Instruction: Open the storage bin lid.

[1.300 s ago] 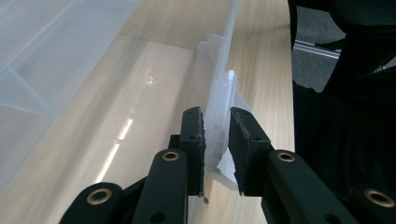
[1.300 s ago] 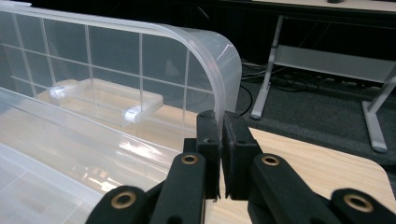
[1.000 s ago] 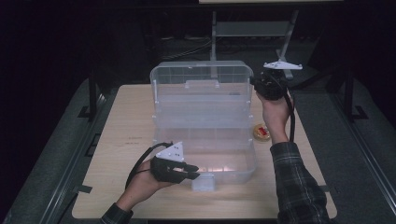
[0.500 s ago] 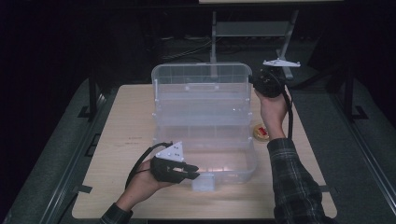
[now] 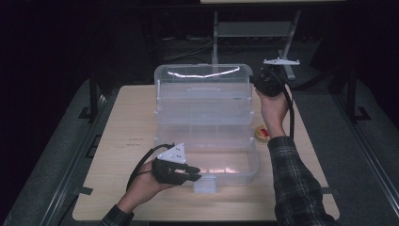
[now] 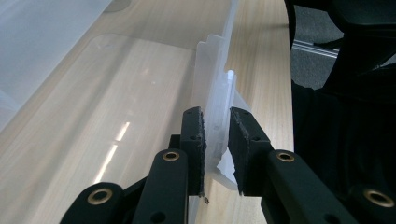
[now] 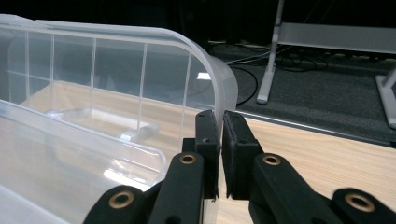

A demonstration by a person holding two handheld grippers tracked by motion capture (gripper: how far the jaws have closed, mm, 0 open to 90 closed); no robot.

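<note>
Clear plastic storage box (image 5: 204, 136) sits mid-table (image 5: 122, 141), its lid (image 5: 202, 89) swung up and back at the far side.

Left gripper (image 5: 195, 175): fingers (image 6: 194, 135) clamped on the white latch tab (image 6: 217, 116) at the box's near front wall. In the left gripper view the tab stands upright between the two pads, both pressing on it. To one side of the fingers lies the box's transparent floor with wood grain showing through; to the other side, bare table edge and dark clothing. The left hand (image 5: 141, 186) rests on the table just outside the box.

Right gripper (image 5: 258, 84): fingers (image 7: 208, 135) pinched on the lid's rounded far right corner edge (image 7: 219, 93). Gap between pads is very narrow, with the thin clear rim caught in it. Beyond the fingers: ribbed lid wall, then dark floor with cables and a grey metal stand leg (image 7: 271, 56).

Small round red-and-tan object (image 5: 262, 133) lies on the table just right of the box, below the right forearm (image 5: 275, 115); too small to identify. Nothing lies between either pair of fingers and its grip point.
</note>
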